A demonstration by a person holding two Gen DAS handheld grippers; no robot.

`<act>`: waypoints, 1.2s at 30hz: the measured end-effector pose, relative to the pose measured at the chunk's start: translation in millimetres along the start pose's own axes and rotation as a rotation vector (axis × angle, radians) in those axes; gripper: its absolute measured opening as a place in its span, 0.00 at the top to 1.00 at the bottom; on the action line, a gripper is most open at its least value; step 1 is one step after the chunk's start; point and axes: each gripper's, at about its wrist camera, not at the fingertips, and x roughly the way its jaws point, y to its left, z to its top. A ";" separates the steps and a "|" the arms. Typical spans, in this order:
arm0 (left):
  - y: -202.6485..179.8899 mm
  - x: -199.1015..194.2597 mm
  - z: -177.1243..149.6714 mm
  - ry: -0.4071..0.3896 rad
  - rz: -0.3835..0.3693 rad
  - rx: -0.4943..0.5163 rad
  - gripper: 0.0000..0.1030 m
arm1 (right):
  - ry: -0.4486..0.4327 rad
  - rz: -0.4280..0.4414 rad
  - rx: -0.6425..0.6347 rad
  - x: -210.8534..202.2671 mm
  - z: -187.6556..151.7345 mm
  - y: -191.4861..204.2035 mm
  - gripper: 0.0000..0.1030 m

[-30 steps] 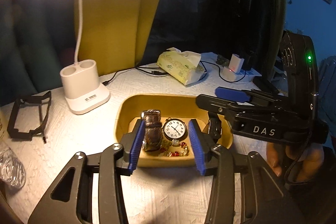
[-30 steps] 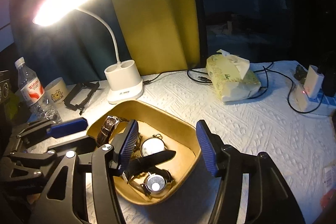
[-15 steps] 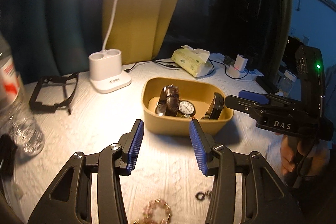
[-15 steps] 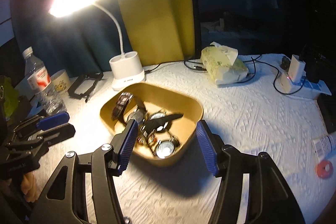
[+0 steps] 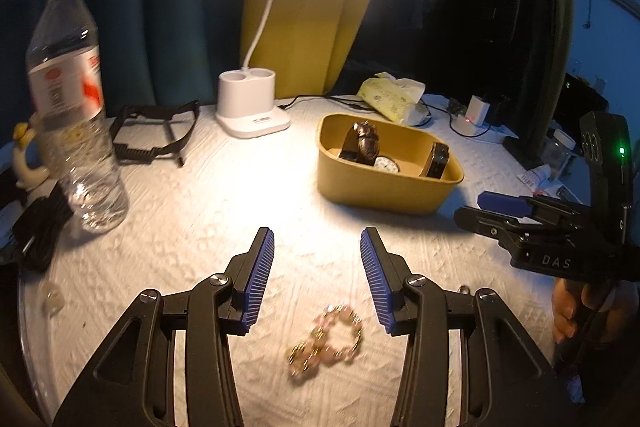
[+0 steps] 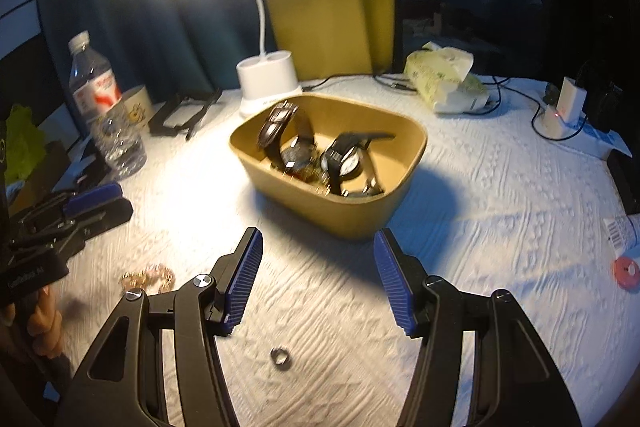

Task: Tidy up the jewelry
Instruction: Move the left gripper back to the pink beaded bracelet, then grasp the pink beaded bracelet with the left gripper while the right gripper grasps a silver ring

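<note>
A tan tray (image 5: 384, 189) (image 6: 360, 219) on the white cloth holds several watches (image 6: 344, 159). My left gripper (image 5: 317, 245) is open and empty, hovering over the cloth with a pink and gold bead bracelet (image 5: 326, 339) lying between and below its fingers. The bracelet also shows in the right wrist view (image 6: 148, 277). My right gripper (image 6: 318, 247) is open and empty in front of the tray, above a small silver ring (image 6: 280, 357) on the cloth. The right gripper shows at the right of the left wrist view (image 5: 520, 223).
A white desk lamp (image 5: 252, 107) stands behind the tray. A water bottle (image 5: 72, 99) stands at left, a black frame (image 5: 154, 131) beside it. A tissue pack (image 5: 390, 95), cables and a charger (image 6: 564, 107) lie at the back right. A red disc (image 6: 626, 269) lies far right.
Both grippers have pulled back from the tray toward the near edge of the table. The bracelet and the ring have come into view under them. Both stay open.
</note>
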 end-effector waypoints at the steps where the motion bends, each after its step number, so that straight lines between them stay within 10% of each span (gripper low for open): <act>1: 0.9 -1.3 -2.4 0.003 0.003 -0.002 0.54 | 0.008 0.003 0.000 0.2 -3.3 1.5 0.43; 36: -10.1 19.2 -41.5 0.227 0.064 0.060 0.62 | 0.053 0.023 0.049 -7.9 -44.3 -12.0 0.43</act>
